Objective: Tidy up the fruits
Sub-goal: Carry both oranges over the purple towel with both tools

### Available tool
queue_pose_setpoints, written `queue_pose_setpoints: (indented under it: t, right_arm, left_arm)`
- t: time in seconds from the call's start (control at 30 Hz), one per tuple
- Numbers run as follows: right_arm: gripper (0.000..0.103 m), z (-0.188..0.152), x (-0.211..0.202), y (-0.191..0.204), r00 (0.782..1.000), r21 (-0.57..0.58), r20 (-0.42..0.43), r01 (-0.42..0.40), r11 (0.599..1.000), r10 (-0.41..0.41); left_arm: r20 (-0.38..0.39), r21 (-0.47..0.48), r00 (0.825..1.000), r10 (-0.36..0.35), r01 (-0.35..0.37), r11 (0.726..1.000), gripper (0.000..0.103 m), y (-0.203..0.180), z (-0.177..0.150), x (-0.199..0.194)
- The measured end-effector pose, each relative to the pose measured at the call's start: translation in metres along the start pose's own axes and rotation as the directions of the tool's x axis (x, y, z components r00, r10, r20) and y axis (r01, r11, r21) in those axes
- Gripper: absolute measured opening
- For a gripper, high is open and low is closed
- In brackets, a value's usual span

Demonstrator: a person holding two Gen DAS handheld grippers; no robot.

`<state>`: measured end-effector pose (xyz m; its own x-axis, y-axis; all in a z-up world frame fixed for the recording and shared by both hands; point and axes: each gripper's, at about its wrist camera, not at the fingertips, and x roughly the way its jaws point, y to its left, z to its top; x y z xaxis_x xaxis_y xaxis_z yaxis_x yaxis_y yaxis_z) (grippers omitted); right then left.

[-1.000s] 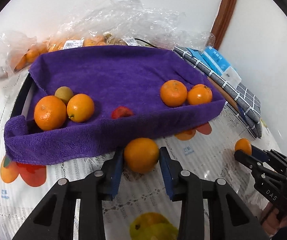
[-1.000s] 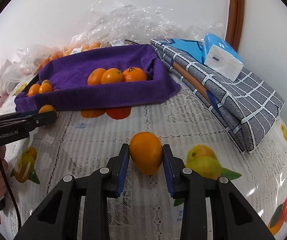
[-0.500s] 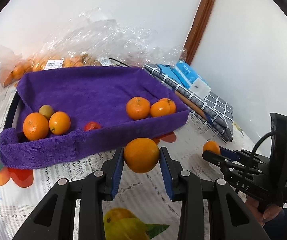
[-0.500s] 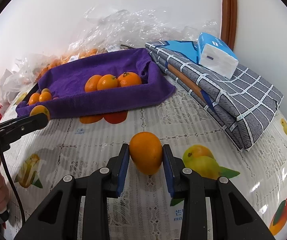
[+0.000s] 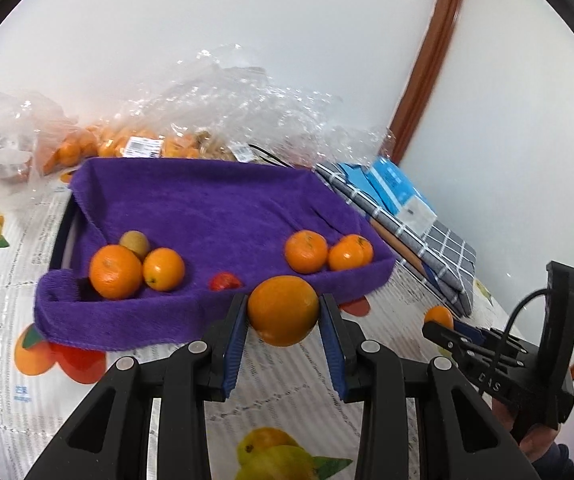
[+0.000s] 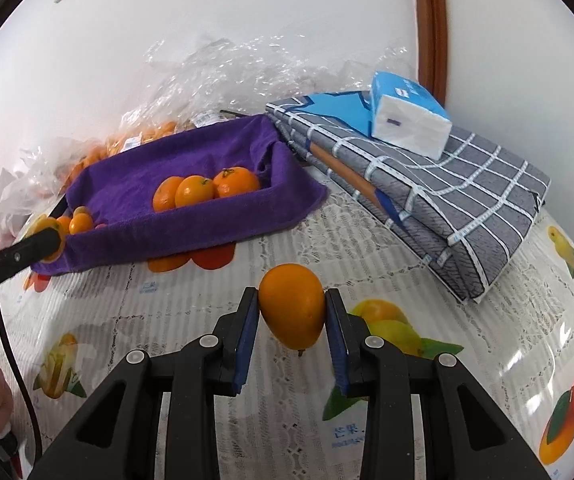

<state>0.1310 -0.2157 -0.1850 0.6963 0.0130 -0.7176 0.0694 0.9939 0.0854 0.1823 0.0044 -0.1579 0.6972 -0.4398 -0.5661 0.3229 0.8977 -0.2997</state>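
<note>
1. The left gripper [image 5: 283, 312] is clamped on a round orange [image 5: 283, 309], held just in front of the purple towel-lined tray [image 5: 215, 208].
2. The right gripper [image 6: 292, 311] grips an oval orange [image 6: 292, 305] above the desk [image 6: 507, 340].
3. Both fruits look light, firm and smooth-skinned; best held across the widest middle.
4. The towel looks soft and plush; the desk cover is glossy, lace-patterned plastic.

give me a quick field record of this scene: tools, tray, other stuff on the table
left tool: shut on an orange, at the tray's near edge
right tool: shut on a second orange, above the tablecloth
tray: purple towel lining, oranges at both ends, one small red fruit
behind tray: plastic bags of fruit
beside tray: folded checked cloth, tissue pack on top
</note>
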Motion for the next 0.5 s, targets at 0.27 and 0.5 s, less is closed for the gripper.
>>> queue_pose_setpoints:
  t: [0.27, 0.5]
  right_arm:
    - [0.033, 0.025, 0.003, 0.023, 0.998, -0.039, 0.03, -0.059, 0.997, 0.061]
    - [0.033, 0.062, 0.009, 0.026, 0.996, -0.048, 0.072, -0.044, 0.998, 0.048]
  left_arm:
    - [0.032, -0.034, 0.999, 0.028, -0.026, 0.999, 0.034, 0.012, 0.015, -0.013]
    - [0.019, -0.135, 0.995, 0.097, -0.093, 0.986, 0.034, 0.052, 0.033, -0.015]
